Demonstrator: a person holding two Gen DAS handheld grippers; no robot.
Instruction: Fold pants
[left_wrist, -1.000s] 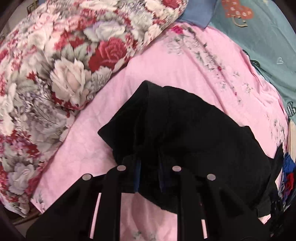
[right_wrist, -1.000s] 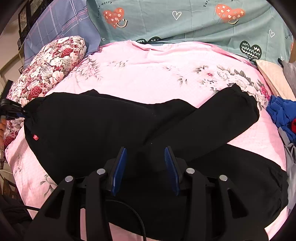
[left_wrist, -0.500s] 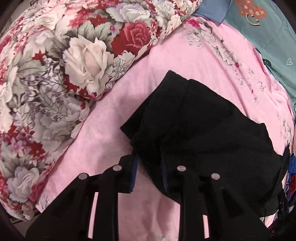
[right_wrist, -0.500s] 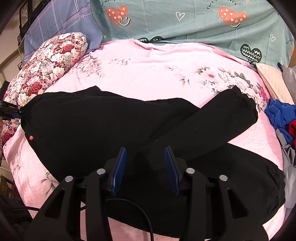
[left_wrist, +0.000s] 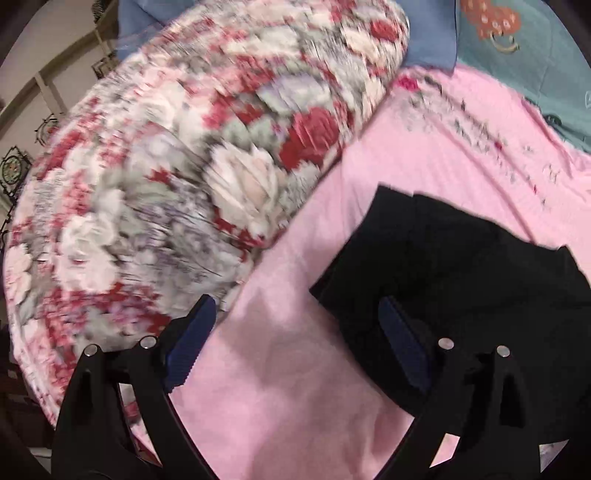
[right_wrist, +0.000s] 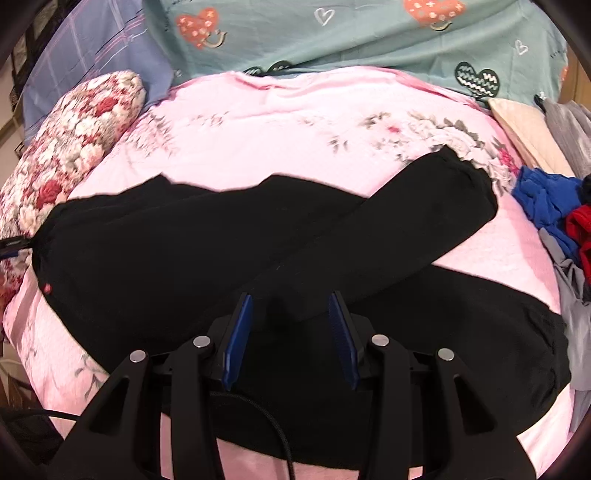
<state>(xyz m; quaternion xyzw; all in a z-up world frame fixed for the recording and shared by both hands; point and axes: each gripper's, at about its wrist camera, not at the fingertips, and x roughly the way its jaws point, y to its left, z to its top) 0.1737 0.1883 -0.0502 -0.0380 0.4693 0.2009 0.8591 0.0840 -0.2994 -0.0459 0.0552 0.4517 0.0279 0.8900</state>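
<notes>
sprawling pants (right_wrist: 207, 240), crossed leg (right_wrist: 399, 225)

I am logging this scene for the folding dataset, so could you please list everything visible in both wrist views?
pants: one, black, spread across the pink sheet, one leg crossed over the other
sheet: one, pink with flower print, covering the bed
pillow: one, red and white floral, at the bed's left edge
heart-print cover: one, teal, behind the sheet
blue cloth: one, blue checked, far left corner
clothes pile: several pieces, blue, red, grey, cream, right edge
left tool: one, black with blue pads, open beside the pants' end
right tool: one, black with blue pads, open over the pants
</notes>
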